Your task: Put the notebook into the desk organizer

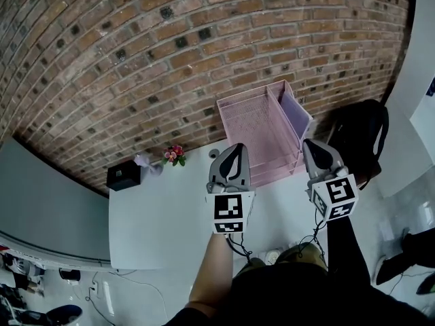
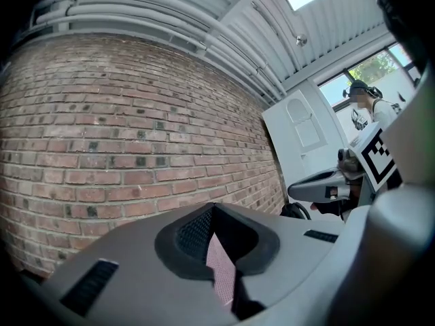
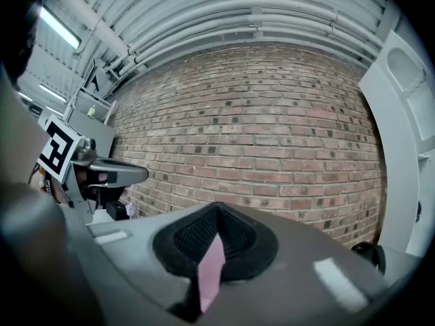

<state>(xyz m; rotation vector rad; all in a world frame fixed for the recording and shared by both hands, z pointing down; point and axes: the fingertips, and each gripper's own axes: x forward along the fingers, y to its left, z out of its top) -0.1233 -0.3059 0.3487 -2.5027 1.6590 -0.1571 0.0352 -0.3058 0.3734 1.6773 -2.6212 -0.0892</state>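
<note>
A pink mesh desk organizer [image 1: 262,124] stands at the back of the white table [image 1: 163,212], against the brick wall. A lavender notebook [image 1: 294,111] stands upright in its right-hand section. My left gripper [image 1: 233,149] hovers just in front of the organizer's front edge, shut and empty. To its right my right gripper [image 1: 313,145] is held at the organizer's front right corner, also shut with nothing in it. In the left gripper view the left gripper [image 2: 213,210] points at the wall, with pink mesh showing below its tips. The right gripper [image 3: 217,210] looks the same in its own view.
On the left of the table are a black box [image 1: 123,175], a pale crumpled thing [image 1: 145,161] and a small bunch of pink flowers [image 1: 175,154]. A black bag or chair [image 1: 358,138] stands right of the organizer. The table's front edge is near my body.
</note>
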